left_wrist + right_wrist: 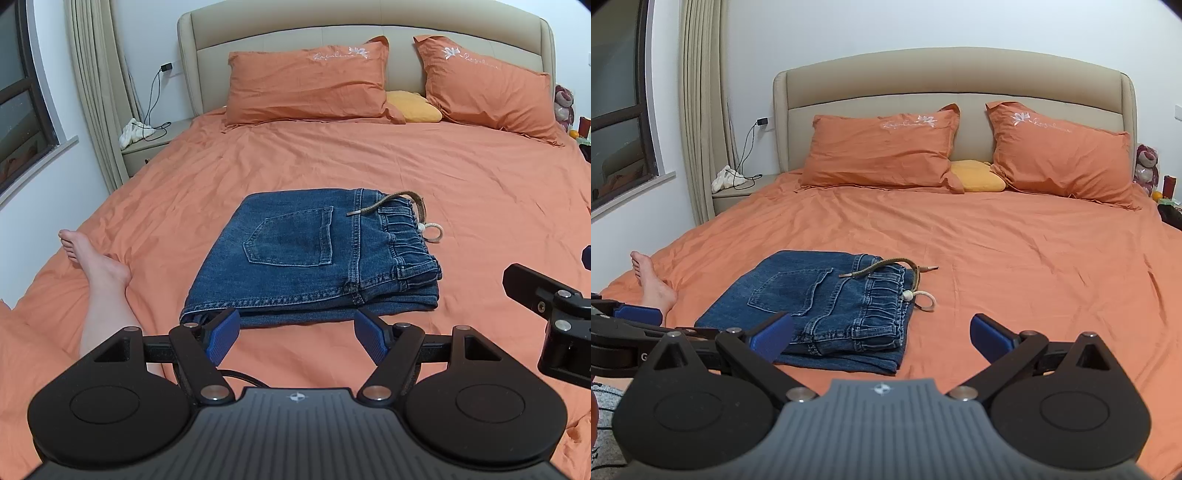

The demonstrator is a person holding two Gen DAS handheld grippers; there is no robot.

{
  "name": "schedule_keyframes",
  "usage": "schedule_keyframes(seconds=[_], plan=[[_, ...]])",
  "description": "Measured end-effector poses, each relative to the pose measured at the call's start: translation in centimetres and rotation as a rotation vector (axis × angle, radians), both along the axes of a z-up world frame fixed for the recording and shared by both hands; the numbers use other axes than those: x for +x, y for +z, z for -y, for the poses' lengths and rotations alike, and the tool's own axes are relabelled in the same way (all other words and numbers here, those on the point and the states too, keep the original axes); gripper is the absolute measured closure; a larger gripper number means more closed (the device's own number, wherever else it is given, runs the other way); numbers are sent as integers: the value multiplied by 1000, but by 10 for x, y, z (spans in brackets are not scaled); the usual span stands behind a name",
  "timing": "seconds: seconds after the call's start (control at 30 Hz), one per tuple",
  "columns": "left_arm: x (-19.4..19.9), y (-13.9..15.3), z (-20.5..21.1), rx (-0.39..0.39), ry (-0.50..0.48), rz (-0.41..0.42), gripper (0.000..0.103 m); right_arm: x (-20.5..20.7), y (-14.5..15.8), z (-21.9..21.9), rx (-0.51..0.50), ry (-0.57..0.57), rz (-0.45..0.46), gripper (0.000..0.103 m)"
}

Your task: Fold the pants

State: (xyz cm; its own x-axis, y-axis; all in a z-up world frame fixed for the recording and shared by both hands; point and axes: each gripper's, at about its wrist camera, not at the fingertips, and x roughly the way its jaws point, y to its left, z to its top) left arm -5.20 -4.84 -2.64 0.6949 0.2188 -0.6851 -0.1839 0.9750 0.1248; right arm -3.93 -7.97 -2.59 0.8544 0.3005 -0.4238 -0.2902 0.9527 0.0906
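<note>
I'm holding both hand-held grippers, left (pixel 295 334) and right (pixel 882 334), spread apart and empty; folded pants (pixel 314 258) ahead, drawstring (pixel 388 203) could snag, undoing the fold.

Folded pants (pixel 306 258) lie on the bed (pixel 443 177) just ahead of the left gripper (pixel 297 338); pillows (pixel 306 85) beyond, a foot (pixel 96 258) left, apparently resting on the sheet.

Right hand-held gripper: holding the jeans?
No. The right hand-held gripper is open and empty, with the folded jeans lying free on the bed sheet.
</note>
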Motion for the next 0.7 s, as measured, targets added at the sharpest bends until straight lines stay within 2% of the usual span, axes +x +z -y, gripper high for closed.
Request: schedule_keyframes(seconds=[0.7], plan=[[0, 3, 4, -5, -20, 6, 20, -3, -1, 1, 0, -10, -3, 5]])
